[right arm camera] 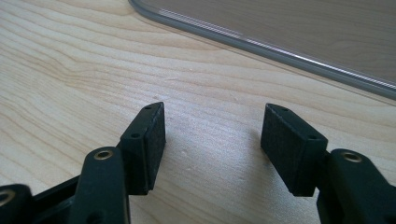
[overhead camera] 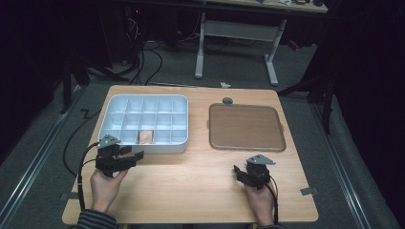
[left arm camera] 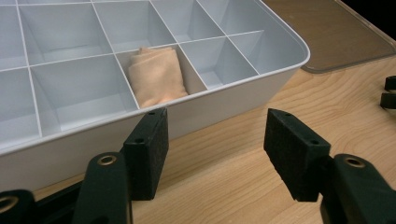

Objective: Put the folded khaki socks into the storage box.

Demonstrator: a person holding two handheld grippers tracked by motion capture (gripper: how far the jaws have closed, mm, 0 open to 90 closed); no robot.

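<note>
High view: wooden table (overhead camera: 191, 191) carrying a white compartment tray (overhead camera: 114, 102) on the left half and a flat brown tray (overhead camera: 247, 128) with a clear rim on the right half. A small grey round object (overhead camera: 228, 100) sits on the table just beyond the brown tray's far edge.

Folded peach-coloured cloth (overhead camera: 145, 137) lies inside the white tray, in a compartment of the nearest row, roughly the middle of that row. Left gripper view confirms: cloth (left arm camera: 156, 77) rolled or folded, resting against the compartment's dividers, filling most of the cell. The neighbouring cells seen in that view are bare.

Left gripper (overhead camera: 135, 153) held in the person's left hand (overhead camera: 106, 183), just off the near left corner of the white tray, pointing right along its near wall. Fingers (left arm camera: 148, 149) spread wide, released, nothing between them; bare table below, tray wall (left arm camera: 224, 105) just beyond the tips.

Right gripper (overhead camera: 237, 171) held in the right hand (overhead camera: 260, 200), near the table's near edge, apart from the brown tray's near rim (right arm camera: 261, 44). Fingers (right arm camera: 289, 144) also released, wide apart, over bare wood, grasping nothing.
</note>
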